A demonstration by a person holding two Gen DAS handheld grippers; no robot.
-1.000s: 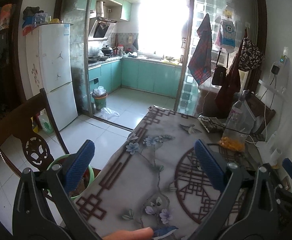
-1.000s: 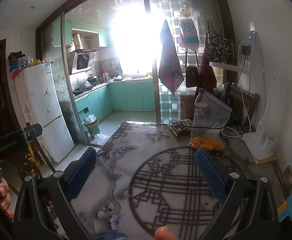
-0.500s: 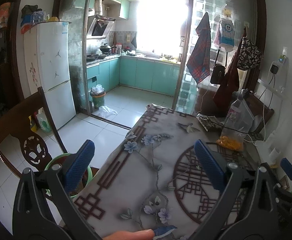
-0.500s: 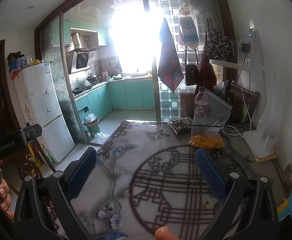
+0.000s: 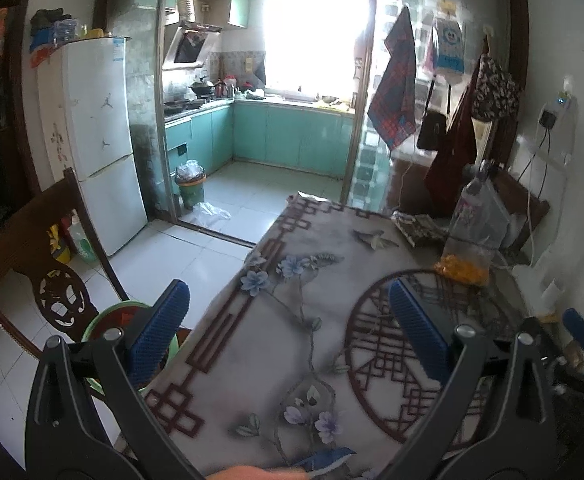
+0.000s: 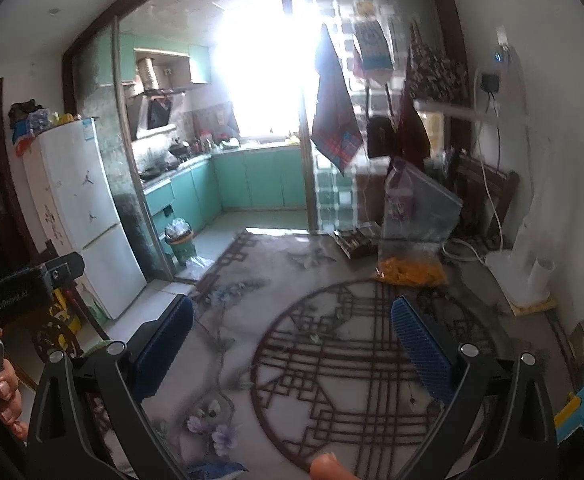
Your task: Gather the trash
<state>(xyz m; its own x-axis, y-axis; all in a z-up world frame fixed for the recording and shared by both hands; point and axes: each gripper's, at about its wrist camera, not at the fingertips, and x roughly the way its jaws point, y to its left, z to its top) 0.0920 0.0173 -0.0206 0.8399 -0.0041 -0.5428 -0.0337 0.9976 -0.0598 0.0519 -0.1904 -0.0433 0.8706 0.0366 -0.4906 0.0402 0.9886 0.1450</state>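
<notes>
Left hand-held gripper (image 5: 288, 332) and right hand-held gripper (image 6: 292, 344) both hover wide open over the counter (image 5: 292, 320), holding nothing. Likely trash sits far right: a clear bag of orange scraps (image 6: 411, 270) against a bottle (image 6: 399, 196). Grabbing it means reaching forward; bin (image 5: 190, 190) waits in the kitchen.

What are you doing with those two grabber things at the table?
A person holds a grabber in each hand above the patterned table. The left gripper and right gripper both have their jaws open with nothing in them. At the far end stand a plastic bottle and a clear bag with orange bits at the bottom. A bin stands in the kitchen doorway.
</notes>
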